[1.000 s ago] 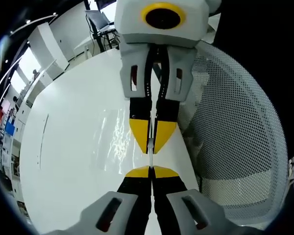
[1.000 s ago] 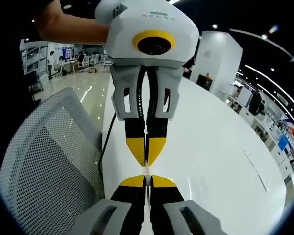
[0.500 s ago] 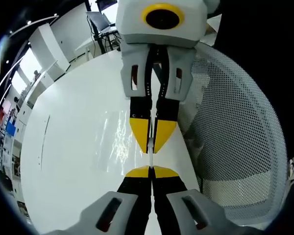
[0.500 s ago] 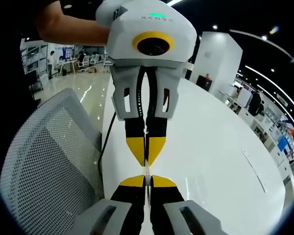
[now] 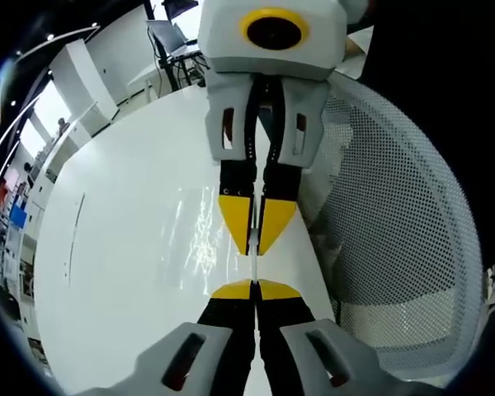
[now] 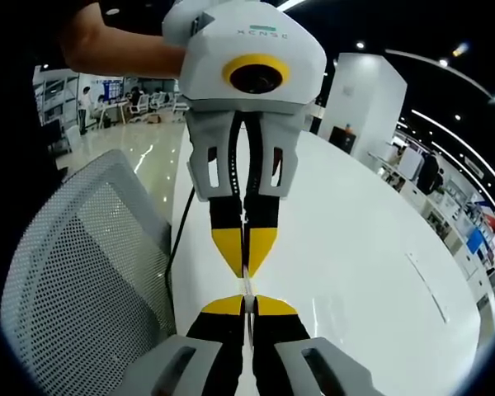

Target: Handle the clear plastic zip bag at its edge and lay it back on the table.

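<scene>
Both my grippers, left gripper (image 5: 255, 286) and right gripper (image 6: 246, 301), jaws pinched tight on thin top edge of clear plastic zip bag (image 5: 200, 231). Gonna lower both evenly onto glossy white table (image 5: 115, 247), keep edge taut, then let go.

White table (image 5: 115, 272), mesh chair (image 6: 74, 280), glossy office floor (image 6: 144, 157).

In the right gripper view, the white housing of the left claw (image 6: 246, 262) carries small grey letters near its top that seem to read "XENSE". No other text is readable.
</scene>
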{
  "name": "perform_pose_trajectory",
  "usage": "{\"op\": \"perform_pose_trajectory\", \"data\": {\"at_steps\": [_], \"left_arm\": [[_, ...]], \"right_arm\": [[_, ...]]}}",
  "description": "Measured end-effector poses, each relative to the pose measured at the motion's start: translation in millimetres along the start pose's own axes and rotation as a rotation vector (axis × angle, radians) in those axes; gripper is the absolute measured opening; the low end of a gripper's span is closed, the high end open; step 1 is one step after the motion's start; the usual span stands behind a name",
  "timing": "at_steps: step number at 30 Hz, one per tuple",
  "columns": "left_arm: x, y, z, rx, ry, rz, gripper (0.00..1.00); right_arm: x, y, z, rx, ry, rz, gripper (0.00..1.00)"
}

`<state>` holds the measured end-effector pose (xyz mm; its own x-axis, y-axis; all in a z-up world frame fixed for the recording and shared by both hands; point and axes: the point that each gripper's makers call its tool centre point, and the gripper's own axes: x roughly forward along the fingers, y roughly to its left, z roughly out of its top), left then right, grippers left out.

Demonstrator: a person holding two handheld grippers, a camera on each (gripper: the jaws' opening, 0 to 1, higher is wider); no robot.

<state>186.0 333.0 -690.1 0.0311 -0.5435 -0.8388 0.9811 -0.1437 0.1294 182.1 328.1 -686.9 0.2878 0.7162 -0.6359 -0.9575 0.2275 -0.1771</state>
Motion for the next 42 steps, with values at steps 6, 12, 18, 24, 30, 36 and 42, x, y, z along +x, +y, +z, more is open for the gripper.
{"op": "perform_pose_trajectory", "data": {"at_steps": [6, 12, 18, 24, 30, 36, 42], "left_arm": [[0.6, 1.6, -1.6, -0.003, 0.002, 0.004, 0.00], [1.1, 1.7, -3.0, -0.002, 0.006, 0.001, 0.00], [1.1, 1.9, -4.6, -0.001, 0.008, 0.000, 0.00], [0.5, 1.3, -4.5, 0.000, 0.010, 0.000, 0.00], [-0.6, 0.4, -2.3, 0.001, 0.010, 0.001, 0.00], [-1.2, -0.9, -1.0, 0.001, 0.011, -0.001, 0.00], [-1.8, -1.3, -1.0, 0.000, 0.012, 0.000, 0.00]], "right_arm": [[-0.9, -0.6, -1.4, 0.000, 0.002, 0.000, 0.00], [-2.0, -0.4, -3.0, 0.009, 0.003, -0.001, 0.00], [-3.4, -0.6, -4.1, 0.015, 0.003, -0.003, 0.00], [-4.1, 0.0, -4.2, 0.015, 0.003, -0.003, 0.00], [-4.8, -0.1, -4.0, 0.015, 0.003, -0.004, 0.00], [-5.0, 0.9, -4.1, 0.018, 0.004, -0.002, 0.00], [-5.1, 0.8, -4.1, 0.021, 0.005, -0.001, 0.00]]}}
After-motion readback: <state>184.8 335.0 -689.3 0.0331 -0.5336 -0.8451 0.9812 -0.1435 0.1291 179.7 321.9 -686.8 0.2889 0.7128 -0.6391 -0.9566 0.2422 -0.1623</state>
